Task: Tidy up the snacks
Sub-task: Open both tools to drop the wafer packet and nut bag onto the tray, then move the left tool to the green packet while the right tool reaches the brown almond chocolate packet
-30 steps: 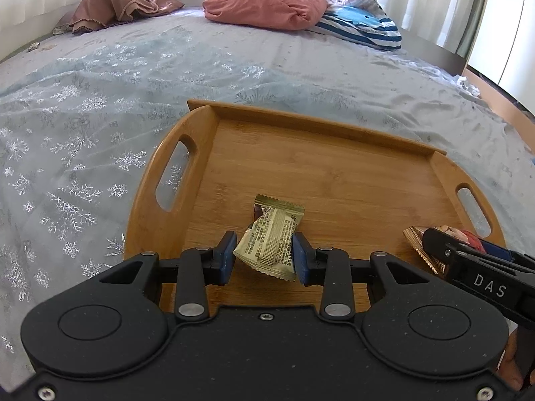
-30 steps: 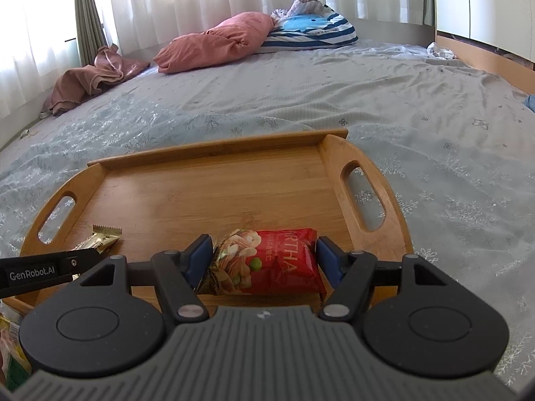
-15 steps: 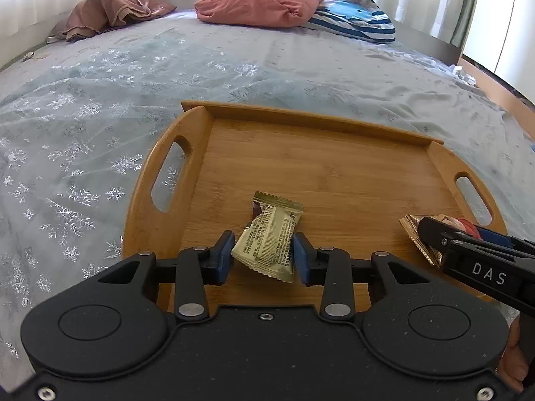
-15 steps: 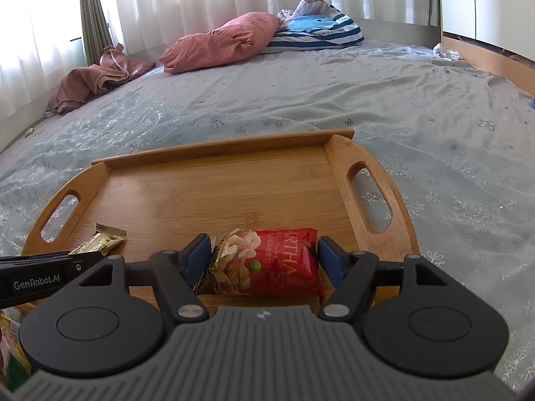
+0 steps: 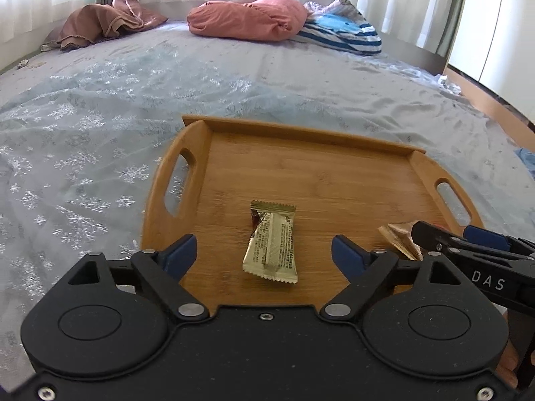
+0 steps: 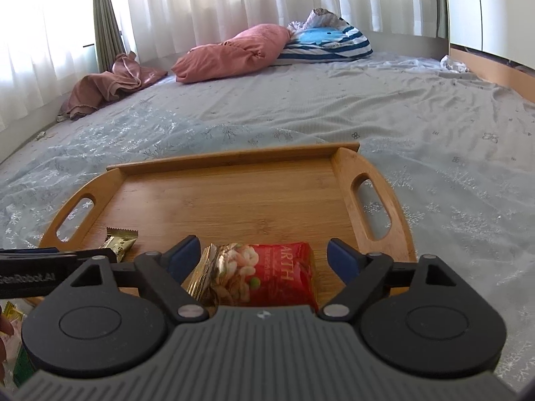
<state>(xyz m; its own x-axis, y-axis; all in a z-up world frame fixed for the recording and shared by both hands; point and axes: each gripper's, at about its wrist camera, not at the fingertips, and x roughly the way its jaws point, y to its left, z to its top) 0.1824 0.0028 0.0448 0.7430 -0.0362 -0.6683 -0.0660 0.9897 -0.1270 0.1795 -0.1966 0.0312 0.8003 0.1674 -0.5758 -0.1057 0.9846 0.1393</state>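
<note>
Resting flat on tray (image 5: 334, 140): gold bar (image 5: 271, 249), red pack (image 6: 267, 275). Left gripper (image 5: 264, 250) jaws just opened, clear of bar. Right gripper (image 6: 264, 254) jaws just opened, pads off pack.

Red snack packet (image 6: 267, 275) on wooden tray (image 6: 234, 200), between just-opened jaws.
</note>
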